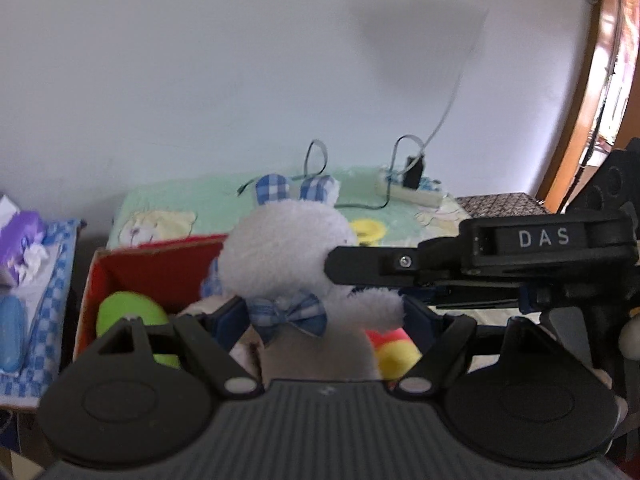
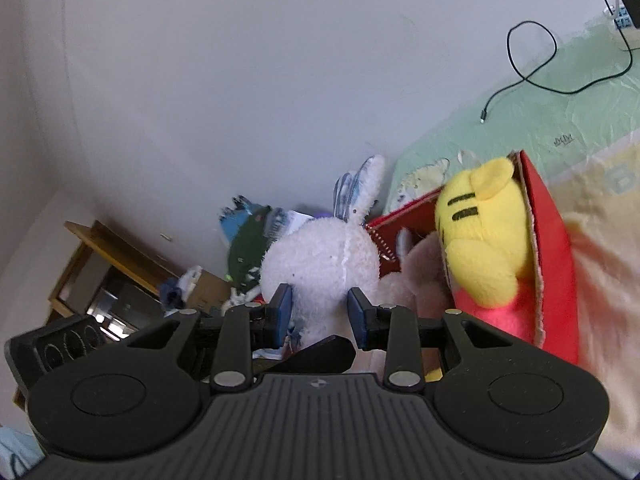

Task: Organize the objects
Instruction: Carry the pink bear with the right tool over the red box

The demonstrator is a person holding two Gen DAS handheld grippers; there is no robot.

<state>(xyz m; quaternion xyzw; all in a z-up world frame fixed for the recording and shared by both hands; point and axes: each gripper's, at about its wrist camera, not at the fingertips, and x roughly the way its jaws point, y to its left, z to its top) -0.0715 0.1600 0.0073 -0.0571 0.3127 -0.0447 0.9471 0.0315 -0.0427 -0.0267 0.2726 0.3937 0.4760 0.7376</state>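
At the far left of your left wrist view, a blue checked cloth (image 1: 52,300) lies beside the red cardboard box (image 1: 132,264), which sits on the bed's pale green sheet (image 1: 208,196) and holds a green plush (image 1: 128,312). Moving right, your left gripper (image 1: 326,316) has its fingers (image 1: 230,314) set to either side of the white plush rabbit (image 1: 280,256), at its blue checked bow tie (whether they press on it or merely flank it, I cannot tell). Right of the rabbit your right gripper (image 1: 340,266) reaches in sideways, its tip against the rabbit's head. In your right wrist view, a wooden cabinet (image 2: 100,264) stands low at the left; at centre that gripper's blue-padded fingers (image 2: 282,314) are closed on the rabbit's fluffy body, held up just beside the box. Further right, a yellow bear plush (image 2: 484,236) fills the box, and a black cable (image 2: 532,60) trails across the sheet.
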